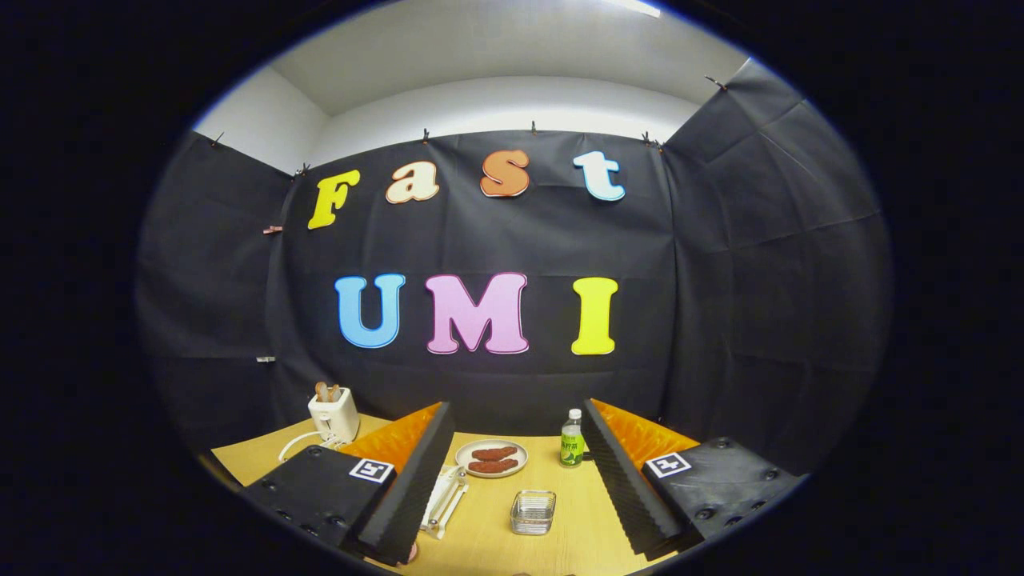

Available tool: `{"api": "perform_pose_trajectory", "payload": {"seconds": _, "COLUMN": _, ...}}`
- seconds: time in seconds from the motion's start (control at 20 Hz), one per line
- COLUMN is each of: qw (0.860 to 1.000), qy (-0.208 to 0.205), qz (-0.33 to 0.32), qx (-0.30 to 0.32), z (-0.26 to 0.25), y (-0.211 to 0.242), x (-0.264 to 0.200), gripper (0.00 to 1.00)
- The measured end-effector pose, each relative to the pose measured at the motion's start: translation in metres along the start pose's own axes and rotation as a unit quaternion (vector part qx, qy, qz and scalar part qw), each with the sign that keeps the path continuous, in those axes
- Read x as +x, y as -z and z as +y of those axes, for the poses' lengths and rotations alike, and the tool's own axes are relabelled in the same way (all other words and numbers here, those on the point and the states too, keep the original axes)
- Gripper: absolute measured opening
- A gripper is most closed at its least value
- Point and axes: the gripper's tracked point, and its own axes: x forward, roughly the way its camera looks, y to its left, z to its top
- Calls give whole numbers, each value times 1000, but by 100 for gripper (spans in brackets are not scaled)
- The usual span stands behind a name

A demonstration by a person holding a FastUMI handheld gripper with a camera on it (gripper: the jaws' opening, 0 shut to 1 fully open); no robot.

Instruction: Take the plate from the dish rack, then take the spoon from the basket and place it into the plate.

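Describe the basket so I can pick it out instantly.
On the light wooden table, look between the open claw and its two spread black fingers. The small clear square wire-mesh basket sits nearest, ahead of the round white plate of brown food and green-labelled bottle.

Pale wood table [488, 524], white toaster [334, 414], green-labelled bottle [571, 439], black ribbed jaws backed orange.

One plate [491, 458], one bottle [571, 439], one toaster [334, 414]
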Motion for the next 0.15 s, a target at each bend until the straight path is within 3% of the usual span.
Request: {"api": "perform_pose_trajectory", "payload": {"seconds": 0.15, "qw": 1000, "qy": 8, "qz": 27, "qx": -5, "z": -12, "y": 23, "x": -4, "gripper": 98}}
